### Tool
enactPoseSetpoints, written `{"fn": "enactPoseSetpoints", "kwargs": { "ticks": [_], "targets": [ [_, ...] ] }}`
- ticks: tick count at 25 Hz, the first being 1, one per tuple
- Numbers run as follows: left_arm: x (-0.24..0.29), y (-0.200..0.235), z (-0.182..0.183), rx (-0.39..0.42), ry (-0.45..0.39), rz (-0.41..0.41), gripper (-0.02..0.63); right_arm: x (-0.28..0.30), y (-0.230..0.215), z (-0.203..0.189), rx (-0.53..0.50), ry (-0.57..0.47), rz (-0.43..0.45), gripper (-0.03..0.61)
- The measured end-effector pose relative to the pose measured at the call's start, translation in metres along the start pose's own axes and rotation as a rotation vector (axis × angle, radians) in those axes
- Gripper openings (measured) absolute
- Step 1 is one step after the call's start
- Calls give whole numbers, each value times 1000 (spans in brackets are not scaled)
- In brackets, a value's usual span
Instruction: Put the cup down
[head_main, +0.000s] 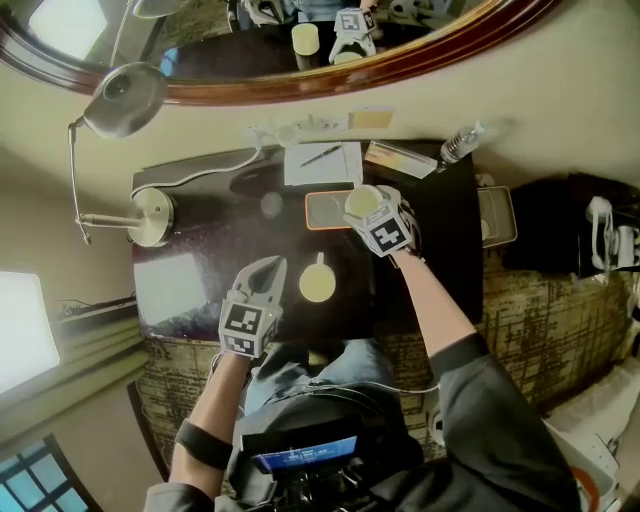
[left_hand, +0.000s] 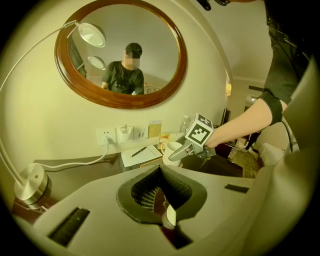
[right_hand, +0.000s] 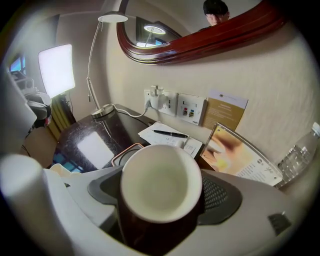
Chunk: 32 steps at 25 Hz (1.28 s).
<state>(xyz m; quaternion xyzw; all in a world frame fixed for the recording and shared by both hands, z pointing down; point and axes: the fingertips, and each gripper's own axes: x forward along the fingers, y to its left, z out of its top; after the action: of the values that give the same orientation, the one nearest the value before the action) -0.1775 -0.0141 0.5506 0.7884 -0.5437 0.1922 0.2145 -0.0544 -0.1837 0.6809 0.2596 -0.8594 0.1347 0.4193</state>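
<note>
My right fingers (right_hand: 220, 197) grip the cup (right_hand: 161, 182) upright over the tray (head_main: 309, 212), probably to lower it level. My left fingers (left_hand: 142, 192) are closed, empty, held clear.

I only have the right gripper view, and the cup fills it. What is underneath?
Observer: In the head view, the cup in the right claw is over the right end of the tray. I cannot tell if it touches.
Operator: Anything else close by?
Observer: A second cup stands on the desk, on the person's side of the tray.
Operator: Where is the left claw?
Observer: The left claw is shut and empty, just left of the second cup.
</note>
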Motion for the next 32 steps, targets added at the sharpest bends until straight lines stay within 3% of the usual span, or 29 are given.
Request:
{"fn": "enactPoseSetpoints", "kwargs": {
  "ticks": [7, 14, 22, 23, 29, 32],
  "targets": [
    [0, 7, -3, -11, 4, 8, 0, 4, 4, 1, 10, -8, 19, 450],
    [-1, 8, -3, -16, 1, 6, 0, 0, 2, 9, -43, -41, -34, 483],
    [-10, 4, 7, -1, -24, -7, 0, -41, 5, 21, -44, -71, -57, 478],
    [-12, 4, 10, 2, -29, -9, 0, -49, 6, 22, -38, -80, -60, 439],
    [-20, -3, 22, 28, -53, -34, 0, -107, 11, 29, -4, -157, -84, 420],
    [-21, 1, 19, 61, -71, -46, 0, -133, 16, 26, 20, -181, -114, 288]
  ]
}}
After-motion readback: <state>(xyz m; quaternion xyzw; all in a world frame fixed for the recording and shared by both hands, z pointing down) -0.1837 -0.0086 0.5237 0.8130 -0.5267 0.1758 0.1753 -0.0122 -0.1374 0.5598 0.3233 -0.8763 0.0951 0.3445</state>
